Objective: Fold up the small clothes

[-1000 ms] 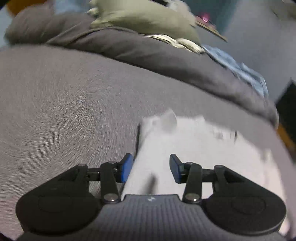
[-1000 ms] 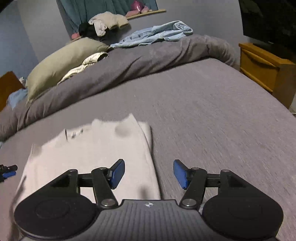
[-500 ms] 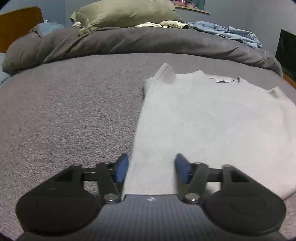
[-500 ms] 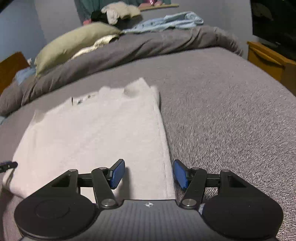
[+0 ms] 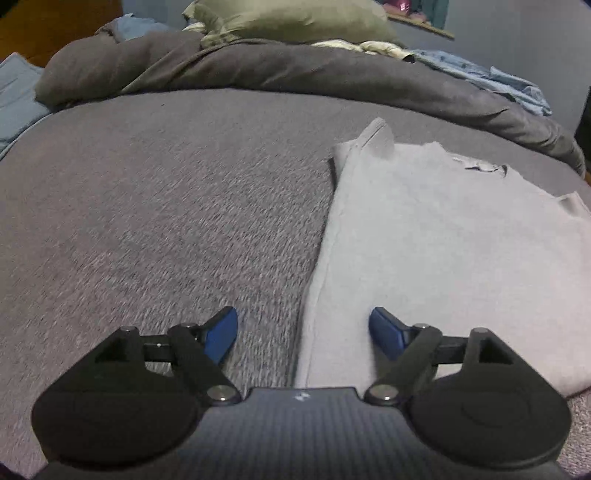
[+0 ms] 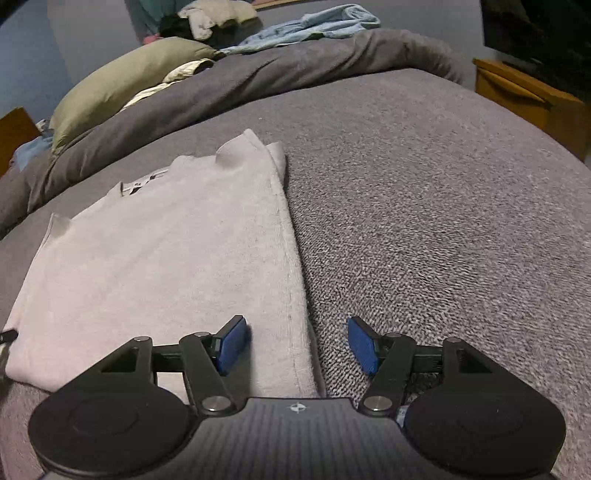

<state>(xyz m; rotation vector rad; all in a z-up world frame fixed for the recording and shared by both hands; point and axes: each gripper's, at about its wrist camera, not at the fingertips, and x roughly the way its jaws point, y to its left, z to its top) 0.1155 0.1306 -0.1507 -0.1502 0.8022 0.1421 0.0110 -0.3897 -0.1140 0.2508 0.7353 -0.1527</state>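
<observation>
A pale grey-white small shirt lies flat on the grey bed cover, folded into a rectangle, collar label at the far edge. My left gripper is open, its jaws straddling the shirt's near left edge. In the right wrist view the same shirt lies left of centre on the bed cover. My right gripper is open, its jaws straddling the shirt's near right edge. Neither gripper holds anything.
A rolled dark grey duvet runs across the far side of the bed, with an olive pillow and light blue clothes on it. A wooden nightstand stands at the right.
Both grippers have come down low to the shirt's near corners, left at the left edge, right at the right edge. The left jaws have opened wider.
</observation>
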